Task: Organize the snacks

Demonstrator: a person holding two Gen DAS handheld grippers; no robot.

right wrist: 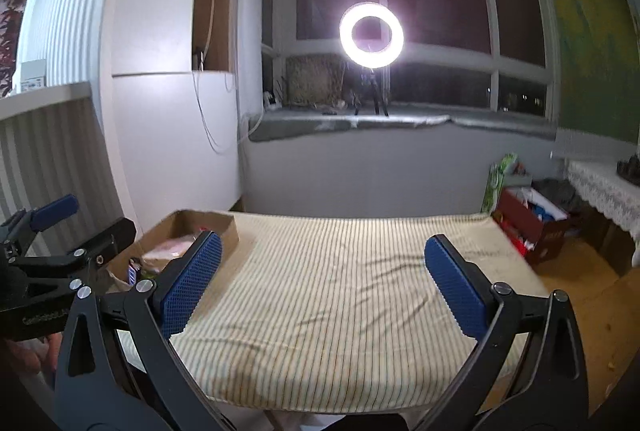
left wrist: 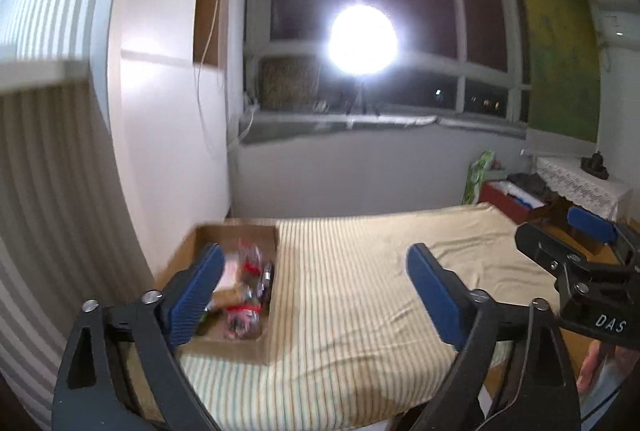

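Your left gripper (left wrist: 316, 283) and right gripper (right wrist: 324, 283) both gape wide, empty. Cardboard box (left wrist: 240, 231) at ten o'clock on the striped cloth (left wrist: 352, 271) holds blurred snack packets (left wrist: 244, 287), probably wrapped.

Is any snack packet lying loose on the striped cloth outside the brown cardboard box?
No: the striped cloth is bare, and the snack packets all sit inside the cardboard box.

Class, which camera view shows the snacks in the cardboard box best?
Left wrist view: it looks down into the box, showing several snacks, though blurred. The right wrist view shows only a few snacks, mostly hidden behind its finger.
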